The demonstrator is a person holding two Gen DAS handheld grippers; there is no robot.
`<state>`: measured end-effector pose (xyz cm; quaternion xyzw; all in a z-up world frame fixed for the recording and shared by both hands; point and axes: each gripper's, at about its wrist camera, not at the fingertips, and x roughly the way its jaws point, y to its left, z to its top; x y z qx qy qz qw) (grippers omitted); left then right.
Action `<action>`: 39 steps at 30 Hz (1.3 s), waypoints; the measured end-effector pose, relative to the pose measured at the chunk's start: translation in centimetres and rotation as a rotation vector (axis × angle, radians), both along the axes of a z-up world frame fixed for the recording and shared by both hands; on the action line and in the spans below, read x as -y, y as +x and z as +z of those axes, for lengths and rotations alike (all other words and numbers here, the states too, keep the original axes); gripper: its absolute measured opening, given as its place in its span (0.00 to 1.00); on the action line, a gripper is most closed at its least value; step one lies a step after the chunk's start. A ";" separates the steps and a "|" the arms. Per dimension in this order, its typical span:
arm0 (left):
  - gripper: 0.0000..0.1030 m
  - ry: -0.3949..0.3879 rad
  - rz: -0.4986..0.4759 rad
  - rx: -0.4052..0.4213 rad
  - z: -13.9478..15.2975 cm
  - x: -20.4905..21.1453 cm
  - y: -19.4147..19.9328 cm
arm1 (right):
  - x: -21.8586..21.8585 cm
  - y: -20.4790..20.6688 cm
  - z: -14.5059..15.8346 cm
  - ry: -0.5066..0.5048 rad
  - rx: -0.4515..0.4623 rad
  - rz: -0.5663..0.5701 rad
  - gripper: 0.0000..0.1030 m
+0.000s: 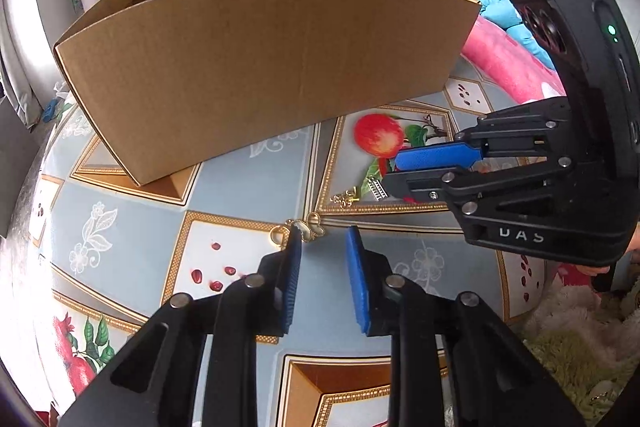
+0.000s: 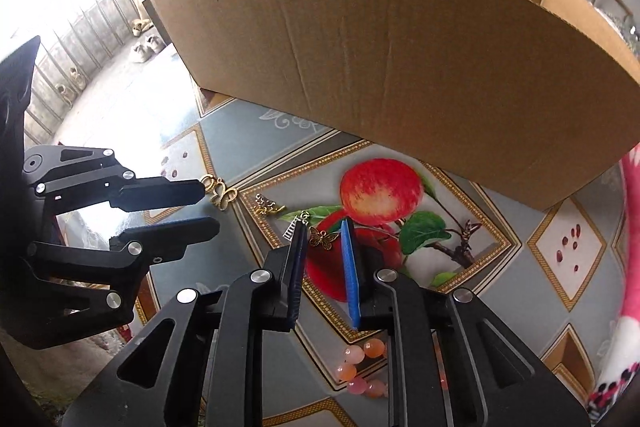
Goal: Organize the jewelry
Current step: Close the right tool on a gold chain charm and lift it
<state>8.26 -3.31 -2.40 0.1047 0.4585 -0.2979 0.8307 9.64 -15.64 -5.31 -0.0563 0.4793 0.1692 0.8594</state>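
Note:
A gold openwork butterfly pendant [image 1: 306,229] lies on the patterned tablecloth just ahead of my open left gripper [image 1: 322,233]; it also shows in the right wrist view [image 2: 221,195] at the left gripper's tip [image 2: 206,205]. My open right gripper [image 2: 324,229] hovers over a small bronze butterfly charm [image 2: 323,239]. A silver ladder charm [image 2: 292,229] lies by its left finger and a small gold charm [image 2: 267,205] just beyond. The right gripper [image 1: 390,171] appears in the left wrist view, with the ladder charm [image 1: 377,188] and gold charm [image 1: 346,198] beside it.
A large open cardboard box [image 1: 256,67] stands on the table beyond both grippers, also in the right wrist view [image 2: 400,59]. A pink bead bracelet [image 2: 362,367] lies under the right gripper. A pink blanket [image 1: 508,63] lies to the right.

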 end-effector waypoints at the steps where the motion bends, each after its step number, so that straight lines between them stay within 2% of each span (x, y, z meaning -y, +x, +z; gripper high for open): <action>1: 0.22 -0.001 0.000 -0.001 0.0 0.0 0.0 | -0.3 0.0 -0.2 -0.012 0.005 0.002 0.15; 3: 0.22 -0.002 0.000 -0.003 -0.1 0.0 0.1 | -0.7 -0.1 -0.4 -0.040 0.017 0.006 0.14; 5: 0.22 -0.002 0.001 -0.003 0.0 -0.1 0.1 | -0.9 -0.2 -0.5 -0.050 0.020 0.009 0.08; 21: 0.22 -0.038 0.065 -0.057 -0.1 -0.4 1.0 | 2.7 -1.5 -0.5 -0.003 -0.014 -0.058 0.07; 29: 0.21 -0.003 0.061 -0.027 0.0 0.0 1.0 | 3.2 -1.9 -0.4 0.010 -0.009 -0.056 0.07; 32: 0.18 0.030 0.057 -0.005 -0.1 0.5 0.9 | 3.4 -1.9 -0.2 0.014 -0.006 -0.056 0.07; 34: 0.12 0.057 0.056 0.013 -0.1 0.7 0.8 | 3.4 -1.9 -0.2 0.015 -0.004 -0.057 0.07; 39: 0.07 0.060 0.058 0.015 -0.2 0.5 0.7 | 3.6 -1.9 -0.1 0.024 -0.005 -0.059 0.07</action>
